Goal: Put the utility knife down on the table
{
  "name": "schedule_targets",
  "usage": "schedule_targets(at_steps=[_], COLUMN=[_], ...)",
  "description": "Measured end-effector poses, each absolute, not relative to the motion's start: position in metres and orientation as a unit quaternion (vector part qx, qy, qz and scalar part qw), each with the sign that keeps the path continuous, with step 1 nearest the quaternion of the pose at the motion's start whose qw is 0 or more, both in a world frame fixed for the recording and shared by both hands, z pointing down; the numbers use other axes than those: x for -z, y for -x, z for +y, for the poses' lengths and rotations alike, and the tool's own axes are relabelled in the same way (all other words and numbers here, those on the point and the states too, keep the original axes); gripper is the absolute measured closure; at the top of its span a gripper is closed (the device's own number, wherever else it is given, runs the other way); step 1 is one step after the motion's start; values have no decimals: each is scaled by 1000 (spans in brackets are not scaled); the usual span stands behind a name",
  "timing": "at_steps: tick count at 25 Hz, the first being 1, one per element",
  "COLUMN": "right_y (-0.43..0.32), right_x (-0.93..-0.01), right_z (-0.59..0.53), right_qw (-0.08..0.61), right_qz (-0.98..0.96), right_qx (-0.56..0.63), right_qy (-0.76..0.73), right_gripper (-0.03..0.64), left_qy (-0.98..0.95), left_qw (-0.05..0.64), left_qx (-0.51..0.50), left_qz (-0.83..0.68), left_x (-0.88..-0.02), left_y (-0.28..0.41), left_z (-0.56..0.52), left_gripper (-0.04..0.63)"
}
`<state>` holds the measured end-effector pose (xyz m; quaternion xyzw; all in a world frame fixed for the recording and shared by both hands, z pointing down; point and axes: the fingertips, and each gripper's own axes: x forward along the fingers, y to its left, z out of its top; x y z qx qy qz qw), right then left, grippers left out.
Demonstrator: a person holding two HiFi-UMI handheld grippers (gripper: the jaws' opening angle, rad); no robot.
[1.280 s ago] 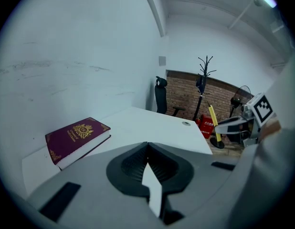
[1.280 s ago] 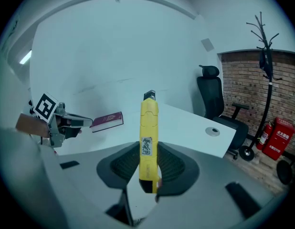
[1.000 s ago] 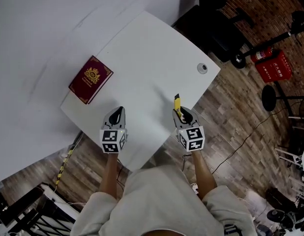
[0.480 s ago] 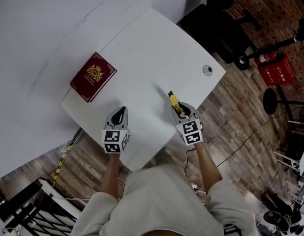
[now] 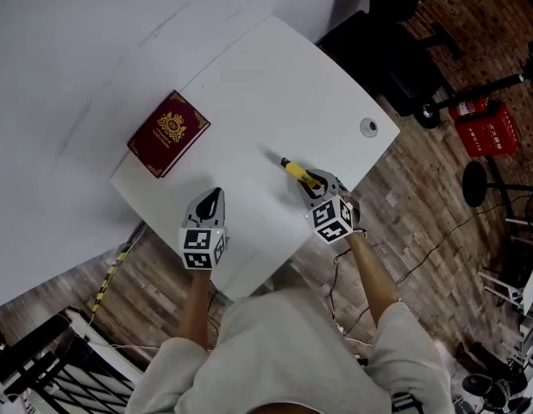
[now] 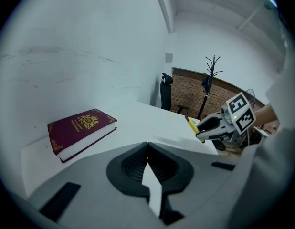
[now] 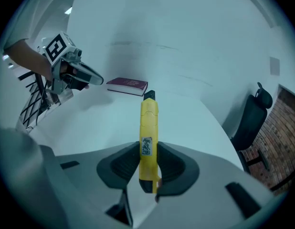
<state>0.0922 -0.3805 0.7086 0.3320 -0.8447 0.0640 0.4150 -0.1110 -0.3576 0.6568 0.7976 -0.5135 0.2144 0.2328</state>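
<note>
My right gripper (image 5: 314, 182) is clamped on the yellow plastic utility knife (image 5: 295, 170), its pads pressing the rear of the handle from both sides. The knife's black tip sticks out toward the upper left of the head view, over the white rounded table (image 5: 266, 76), close to its right edge. I cannot tell whether the tip touches the top. My left gripper (image 5: 210, 201), lower left of centre, has its jaws together with nothing between them. A maroon hardback book (image 5: 169, 133) lies flat at the table's left.
</note>
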Motion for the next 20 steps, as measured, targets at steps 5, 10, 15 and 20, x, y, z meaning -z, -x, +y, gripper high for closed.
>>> schedule_targets(at_steps=[5,10,15,20], right_y=[-86,-78,-74,-71], right_x=[-715,-727,-739,-754], right_z=[-389,-397,-407,-420], right_qw=[455,505,539,551], right_qz=[-843,-833,-818,-814], right_qx=[-16,45,77,39], right_qy=[-286,-224,-183,-181], right_gripper=[508,508,508,508], left_qy=[-796,-794,-790,-788], left_qw=[234,236,237,238], left_qx=[-214,-214,-214,-216], left_qz=[-516,-518,-523,-526], left_x=[-657,-657,-655,-657], left_y=[113,114,117,122], left_z=[-356,-352,-347,-345], left_gripper=[589,589,589,589])
